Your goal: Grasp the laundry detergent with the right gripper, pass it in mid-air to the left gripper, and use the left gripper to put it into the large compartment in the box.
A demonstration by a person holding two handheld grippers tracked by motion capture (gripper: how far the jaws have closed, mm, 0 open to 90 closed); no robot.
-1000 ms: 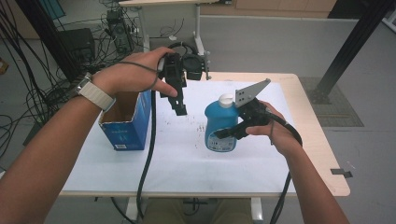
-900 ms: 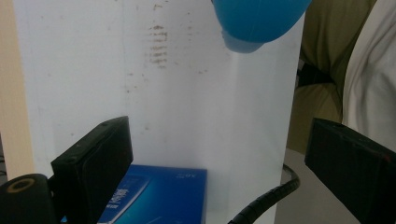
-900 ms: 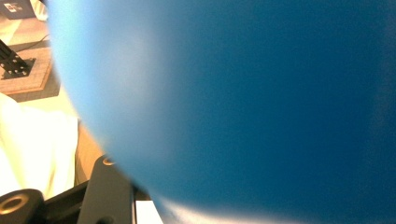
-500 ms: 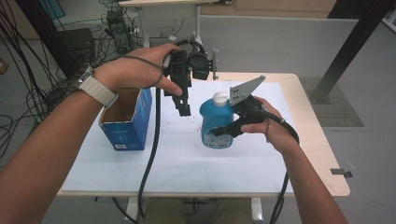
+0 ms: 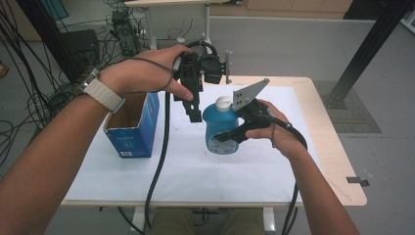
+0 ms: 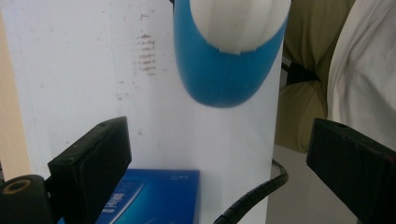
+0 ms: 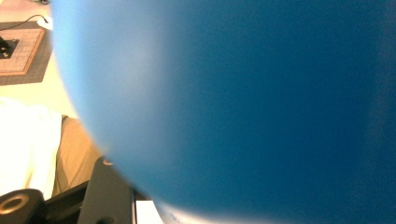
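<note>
We clamp the blue bottle (image 5: pixel 221 131) at table centre in our right gripper (image 5: pixel 234 135). At its eleven o'clock, our left gripper (image 5: pixel 194 110) hangs wide-jawed; next it likely must settle over the white cap (image 5: pixel 223 102).

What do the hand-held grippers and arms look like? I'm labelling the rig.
Both are black: the left hand-held gripper has blocky jaws and a thick cable, the right hand-held gripper a grey three-cornered plate with holes. A pale-strapped watch sits on the left wrist; forearms sleeveless.

Right claw (image 5: pixel 230 134) gripping blue bottle (image 5: pixel 219 128), left claw (image 5: pixel 195 108) above, blue box (image 5: pixel 134 129)
</note>
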